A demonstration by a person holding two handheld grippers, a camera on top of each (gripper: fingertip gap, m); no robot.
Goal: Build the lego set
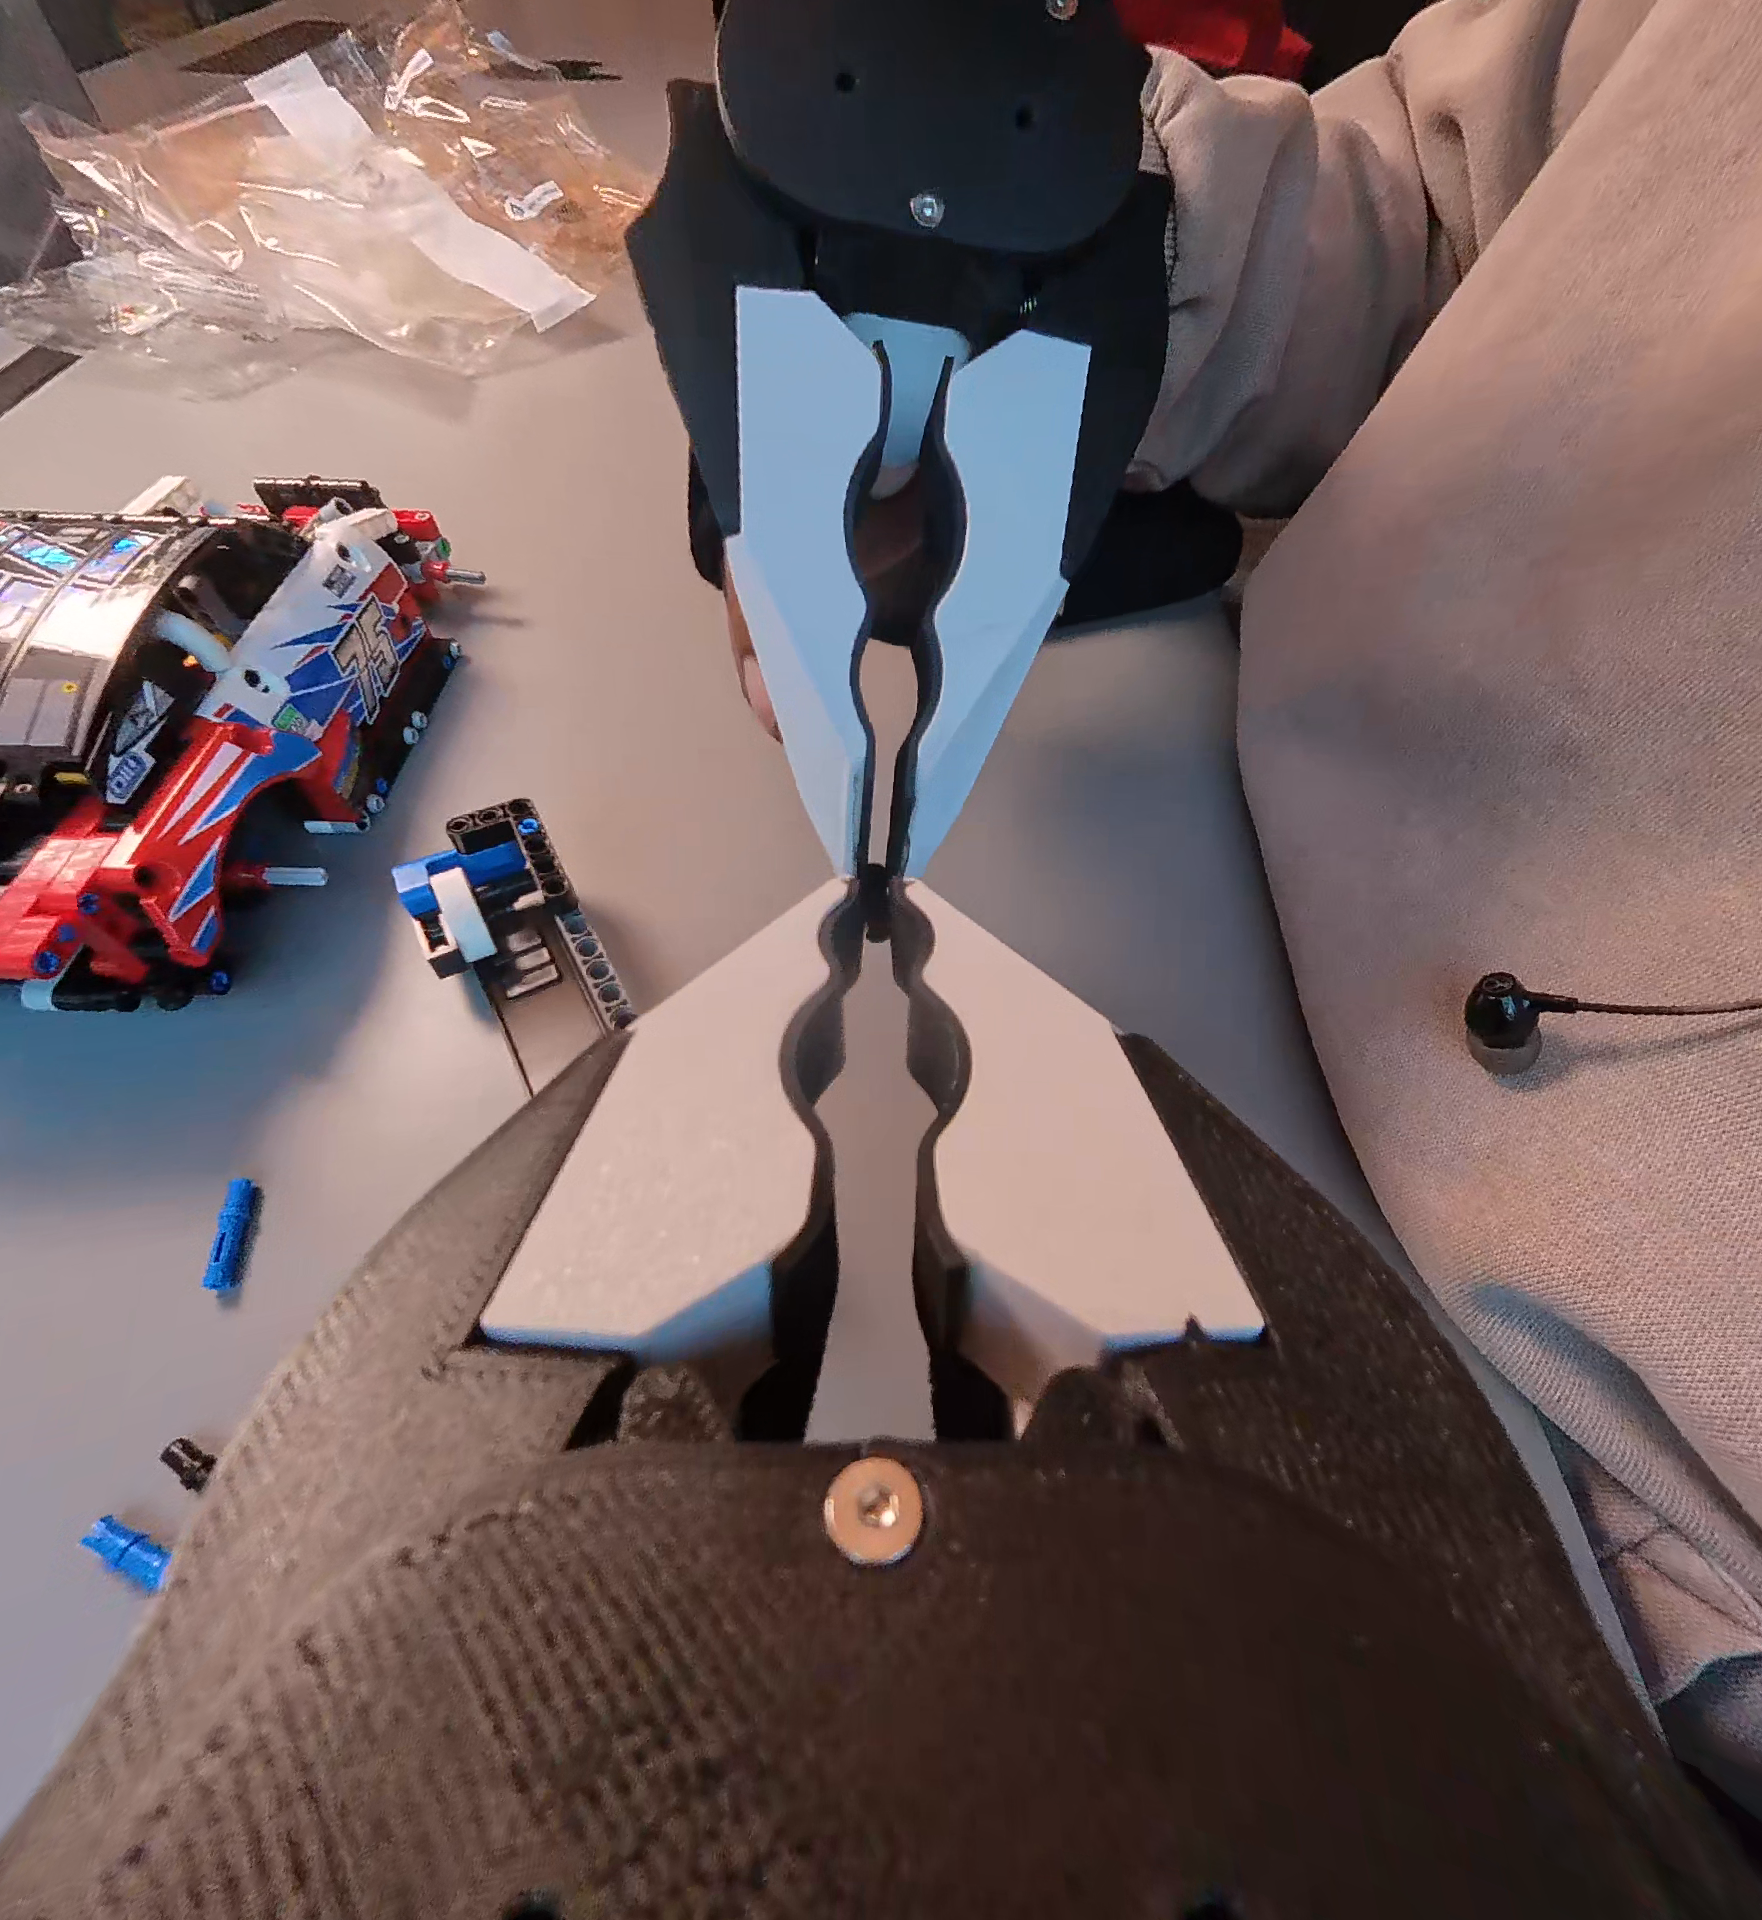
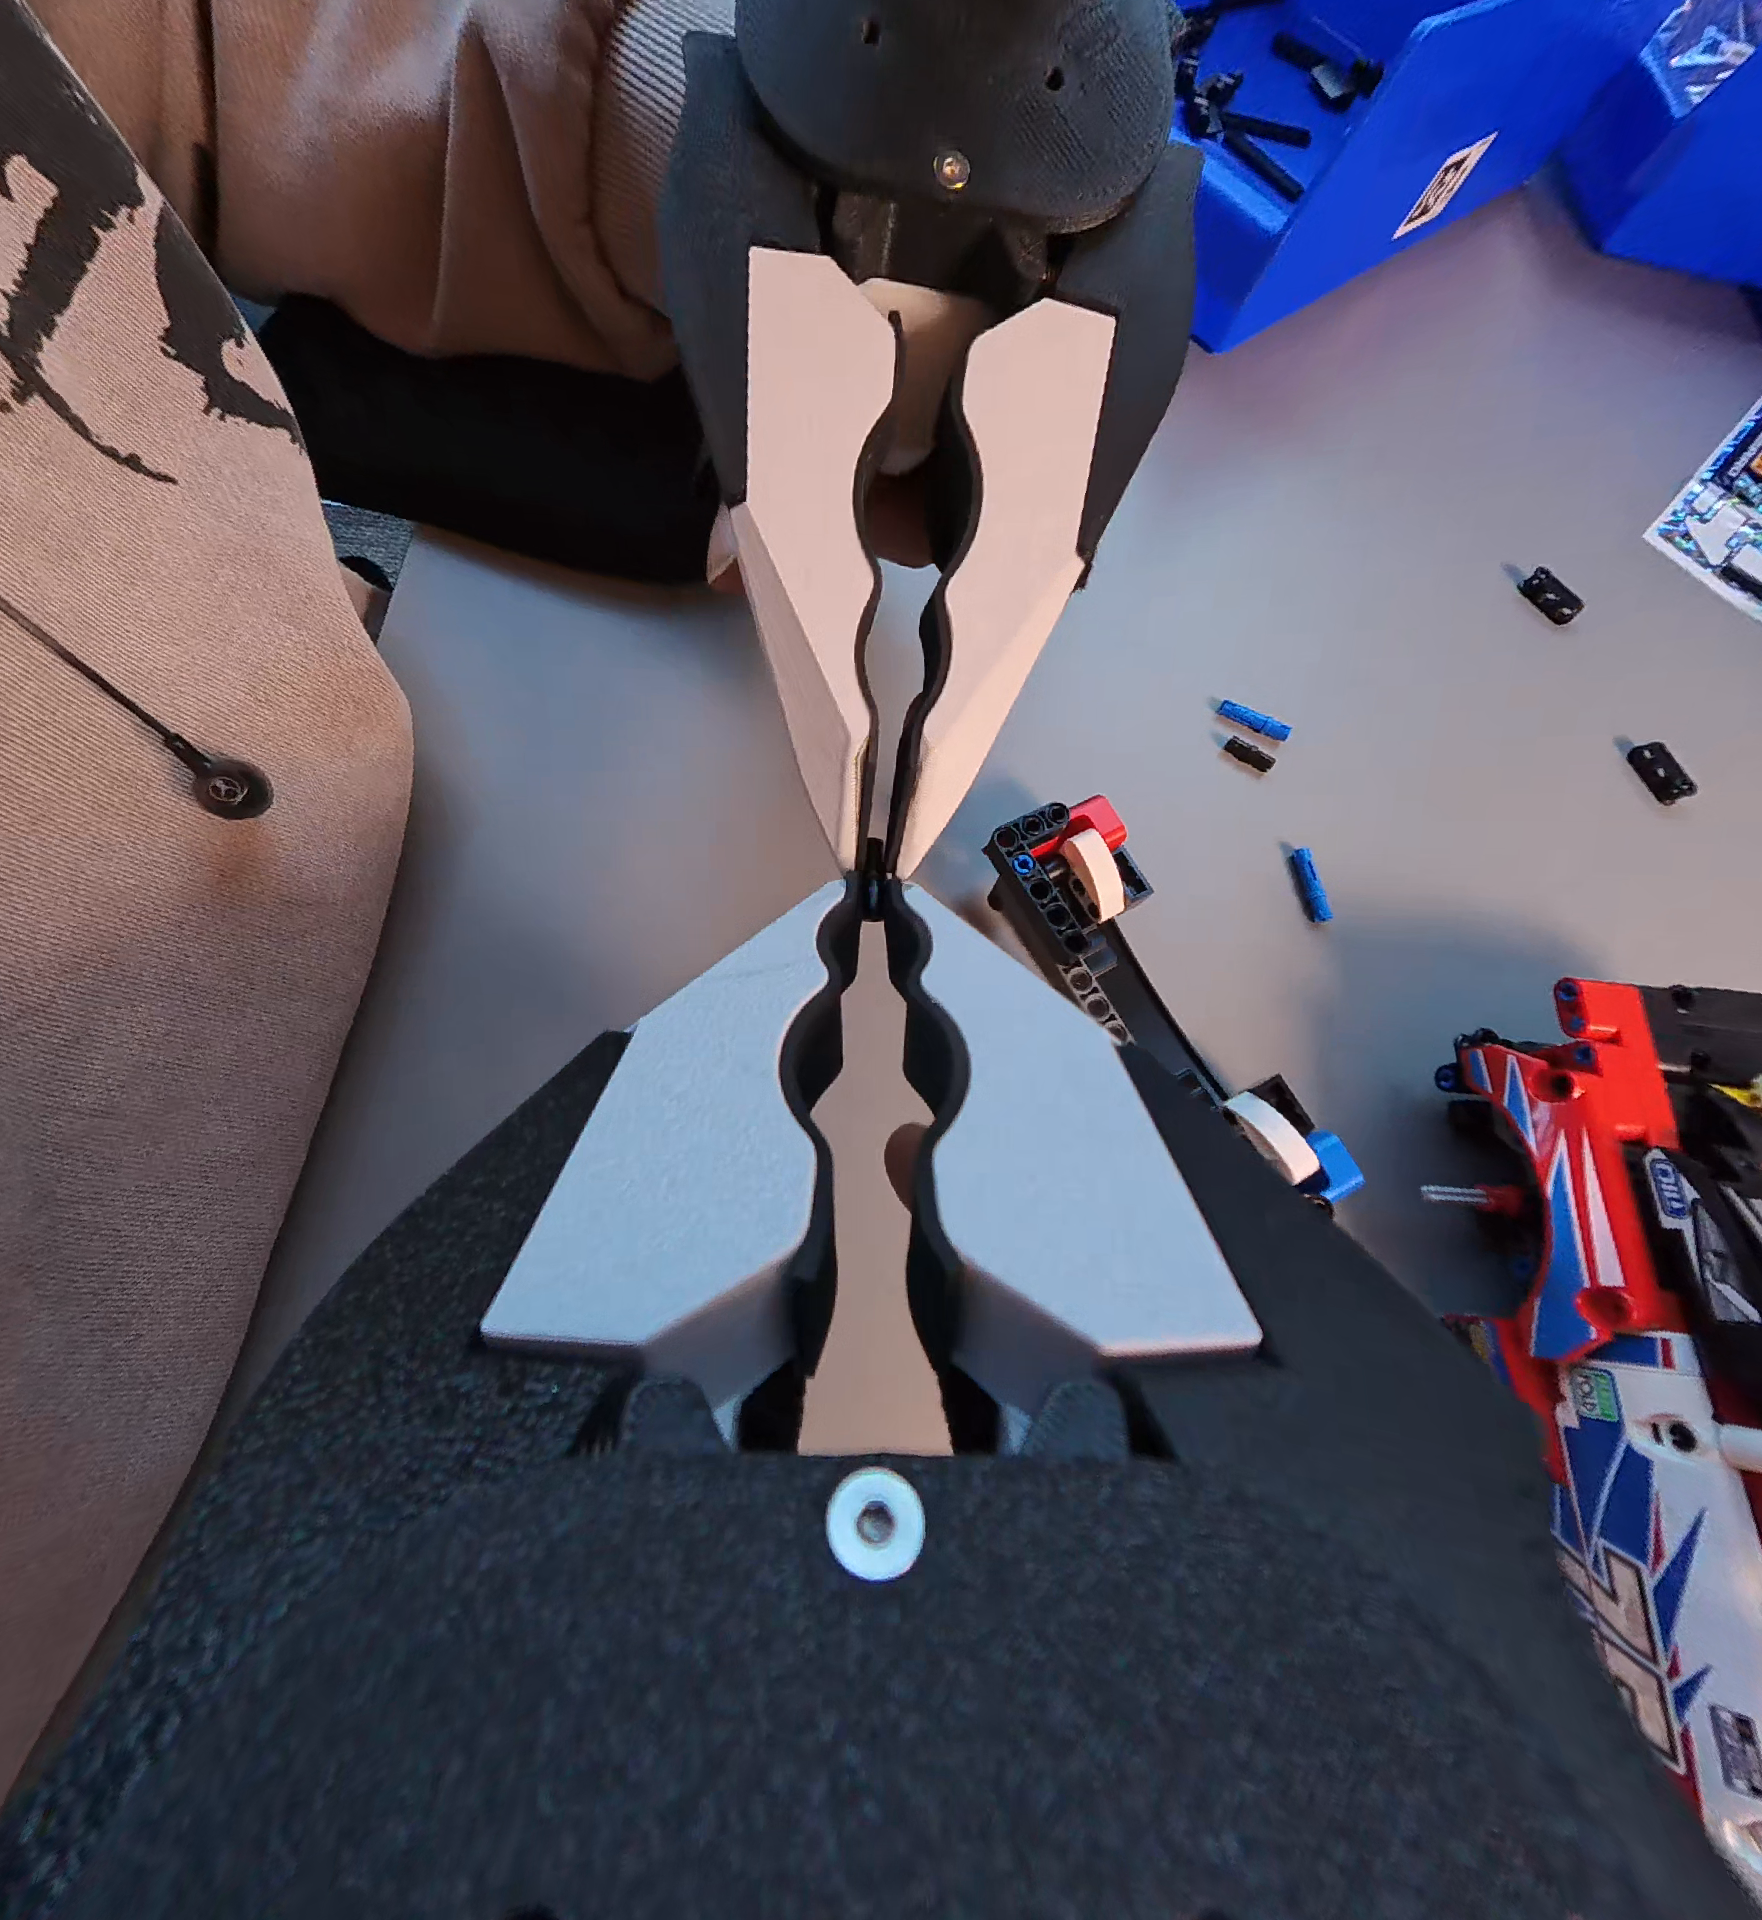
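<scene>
The two tongs meet tip to tip above the gray table (image 1: 648, 436), right in front of the person's tan jacket (image 1: 1583, 727). The left tongs (image 1: 872, 914) and the right tongs (image 2: 872, 894) are both pressed almost together, and both pinch one tiny black piece (image 1: 875, 920) between them. It is too small to tell what kind of piece it is.

The toy car (image 1: 181, 748), red, white and blue, lies well off to the left of the left tongs. A small black and blue part (image 1: 503, 904), half built, lies on the table near the tips, between them and the car. Loose blue pins (image 1: 230, 1234) lie farther down that side. Clear bags (image 1: 316, 208) are far off behind the car.

This looks like a hand-over, or a turning of the tiny piece so it points the right way. Next, one of the tongs should let go slowly while the other keeps a firm pinch. Then the piece probably goes to the half-built part, pushed straight into a hole. It could slip and drop.
</scene>
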